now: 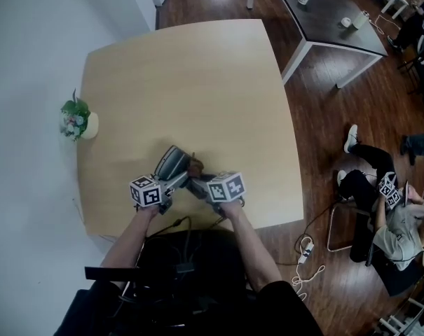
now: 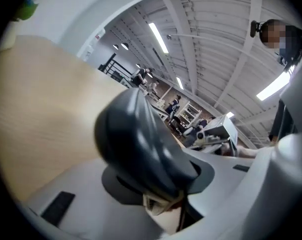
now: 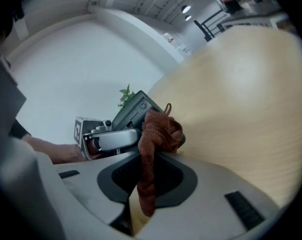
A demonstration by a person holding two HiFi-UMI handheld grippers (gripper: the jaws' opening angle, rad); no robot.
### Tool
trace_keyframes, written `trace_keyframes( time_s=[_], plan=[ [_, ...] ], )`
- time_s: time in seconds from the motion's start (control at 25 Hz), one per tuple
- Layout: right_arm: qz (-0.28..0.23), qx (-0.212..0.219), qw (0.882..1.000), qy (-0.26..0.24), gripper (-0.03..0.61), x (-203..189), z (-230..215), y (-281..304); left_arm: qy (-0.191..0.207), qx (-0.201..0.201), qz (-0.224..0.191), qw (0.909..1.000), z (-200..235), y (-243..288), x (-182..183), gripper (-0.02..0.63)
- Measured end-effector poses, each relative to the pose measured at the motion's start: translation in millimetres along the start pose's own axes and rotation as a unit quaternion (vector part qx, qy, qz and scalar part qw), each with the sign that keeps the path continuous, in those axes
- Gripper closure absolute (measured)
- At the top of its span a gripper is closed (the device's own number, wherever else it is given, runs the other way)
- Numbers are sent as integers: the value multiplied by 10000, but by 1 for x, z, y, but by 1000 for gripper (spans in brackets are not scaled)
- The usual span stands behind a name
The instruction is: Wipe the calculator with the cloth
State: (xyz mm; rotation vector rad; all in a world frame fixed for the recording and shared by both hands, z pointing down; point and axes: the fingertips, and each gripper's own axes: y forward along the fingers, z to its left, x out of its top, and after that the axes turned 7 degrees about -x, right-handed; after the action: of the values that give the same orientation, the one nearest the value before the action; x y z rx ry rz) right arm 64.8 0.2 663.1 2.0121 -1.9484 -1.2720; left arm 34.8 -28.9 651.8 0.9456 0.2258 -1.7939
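Near the front edge of the light wooden table (image 1: 197, 75), my left gripper (image 1: 174, 179) is shut on a dark grey calculator (image 1: 171, 163), which is tilted up off the table. In the left gripper view the calculator (image 2: 141, 144) fills the space between the jaws. My right gripper (image 1: 195, 182) is shut on a brown cloth (image 1: 196, 165). In the right gripper view the cloth (image 3: 158, 131) bunches against the calculator (image 3: 132, 111) right beside the left gripper's finger (image 3: 113, 139). The cloth's tail hangs down between the right jaws.
A small potted plant (image 1: 77, 120) stands at the table's left edge. A dark table (image 1: 331, 12) with cups is at the back right. On the floor at the right a person (image 1: 390, 208) sits, and cables (image 1: 306, 247) lie nearby.
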Motion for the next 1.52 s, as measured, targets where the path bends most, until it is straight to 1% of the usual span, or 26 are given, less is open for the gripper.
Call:
trace_keyframes(
  time_s=[0.04,0.08,0.16,0.2,0.24,0.28,0.36,0.4,0.44,0.48,0.56,0.6,0.68,0.72,0.8,0.84,0.96,1.0,1.04,1.08,1.16,1.2,1.28,1.36,1.44,1.52],
  plan=[
    [-12,-194,9996,-204,514,9,-3,-11,47,-162,40,9999,-7,0,5,459],
    [-84,-376,9987,-320,514,21,-6,-23,4,-316,-25,9995,-12,-2,11,459],
    [-363,-652,9966,-344,514,48,-12,-52,-294,-543,-267,9977,-18,-9,21,466],
    [-557,-669,9956,-348,514,63,-7,-67,-399,-578,-295,9971,-19,-11,23,466],
    [-772,-549,9948,-385,514,79,6,-80,-383,-561,-201,9975,-21,-13,23,466],
    [-966,-304,9938,-459,514,96,27,-90,-247,-518,6,9984,-23,-14,20,468],
    [-1093,299,9904,-796,514,118,84,-96,197,-444,568,9972,-32,-13,11,469],
    [-986,511,9879,-1079,514,121,112,-91,425,-426,827,9948,-38,-11,7,474],
    [-785,613,9848,-1419,514,118,135,-83,640,-417,1040,9916,-45,-8,4,476],
    [-521,608,9807,-1783,514,111,151,-73,847,-408,1210,9882,-52,-6,1,483],
    [46,412,9692,-2426,514,89,161,-50,1275,-373,1485,9799,-64,-3,-2,494],
    [257,295,9634,-2653,513,79,160,-42,1491,-360,1604,9751,-70,-3,-4,495],
    [398,95,9562,-2898,510,69,151,-40,1797,-364,1764,9671,-78,-4,-8,500],
    [357,-7,9556,-2924,509,70,146,-46,1852,-370,1780,9657,-81,-5,-8,503],
    [214,-376,9551,-2932,509,79,128,-60,1801,-366,1704,9681,-82,-10,-6,505],
    [146,-671,9528,-2957,509,84,113,-67,1742,-352,1658,9700,-82,-12,-5,504],
    [32,-1698,9363,-3075,511,98,68,-93,1661,-318,1625,9721,-81,-17,-7,505],
    [-19,-1873,9318,-3108,512,103,64,-101,1671,-315,1640,9717,-81,-17,-8,505],
    [-99,-1869,9316,-3116,512,106,69,-107,1703,-305,1671,9706,-81,-16,-8,505],
    [-196,-1696,9354,-3097,512,108,83,-109,1757,-284,1718,9689,-81,-15,-8,505],
    [-328,-1089,9452,-3062,512,106,124,-103,1909,-228,1843,9639,-81,-13,-10,505],
    [-317,-799,9472,-3088,512,100,144,-96,1996,-201,1898,9611,-81,-11,-11,505],
    [-163,-456,9451,-3232,512,86,172,-79,2151,-152,1945,9569,-82,-9,-10,505],
    [16,-410,9409,-3363,511,75,179,-63,2261,-93,1949,9544,-86,-9,-7,505],
    [101,-466,9411,-3347,511,70,174,-56,2383,-45,1884,9527,-89,-10,-3,505],
    [106,-585,9420,-3303,511,71,163,-58,2447,-16,1755,9536,-87,-12,0,505]
  ],
)
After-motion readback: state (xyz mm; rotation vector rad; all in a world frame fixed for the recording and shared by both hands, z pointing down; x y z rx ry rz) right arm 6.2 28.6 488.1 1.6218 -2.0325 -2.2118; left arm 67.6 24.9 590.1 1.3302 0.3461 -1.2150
